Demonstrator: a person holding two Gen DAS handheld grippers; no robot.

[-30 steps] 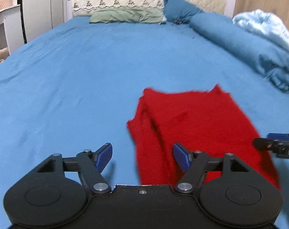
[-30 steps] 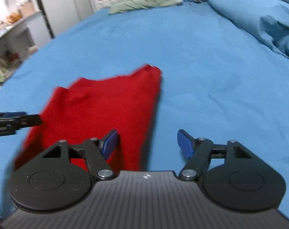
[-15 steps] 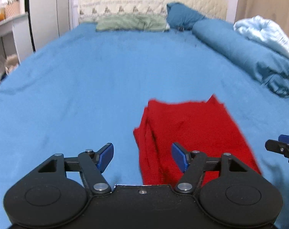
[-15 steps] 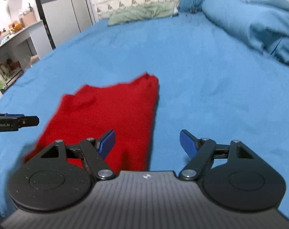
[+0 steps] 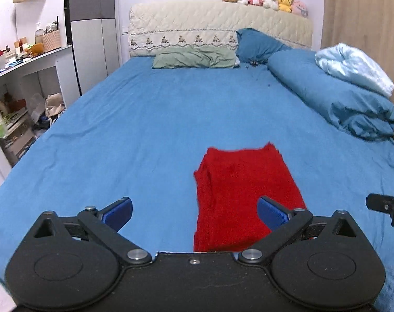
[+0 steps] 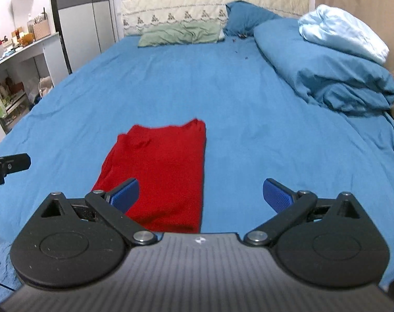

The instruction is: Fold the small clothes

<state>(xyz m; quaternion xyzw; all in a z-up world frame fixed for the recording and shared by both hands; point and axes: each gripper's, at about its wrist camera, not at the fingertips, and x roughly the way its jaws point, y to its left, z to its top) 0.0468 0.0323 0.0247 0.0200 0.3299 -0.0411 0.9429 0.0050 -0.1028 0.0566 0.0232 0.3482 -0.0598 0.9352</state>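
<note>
1. Red garment (image 5: 245, 195), left wrist view: lies flat on the blue sheet (image 5: 134, 135) as a narrow folded rectangle, near end hidden under the camera body, far end toward the pillows. Against the earlier frames it looks smaller and lower in view, so this gripper has pulled back and up from it.
2. Left gripper (image 5: 194, 212): jaws have just been opening and now stand wide apart, nothing between the pads; cloth shows beyond and below, not touched. Judgement: fold released, this piece likely done or awaiting a final crosswise fold.
3. Edges, same view: left long edge shows stacked layers and a slight ripple; right edge is straight. Far corners are a bit uneven. Open sheet to the left and far side; rolled duvet (image 5: 335, 98) is well apart on the right. Tip of the other gripper pokes in at the right margin, clear of the cloth.
4. Right wrist view: garment (image 6: 165, 171) sits left of centre, right long edge clean and straight.
5. Right gripper (image 6: 201, 195): jaws have just been opening too, wide apart and empty. Left pad overlaps the cloth in view only.
6. Room: bare sheet to the right and far; bed edge and shelves (image 6: 7, 96) lie at far left, no obstruction near.
</note>
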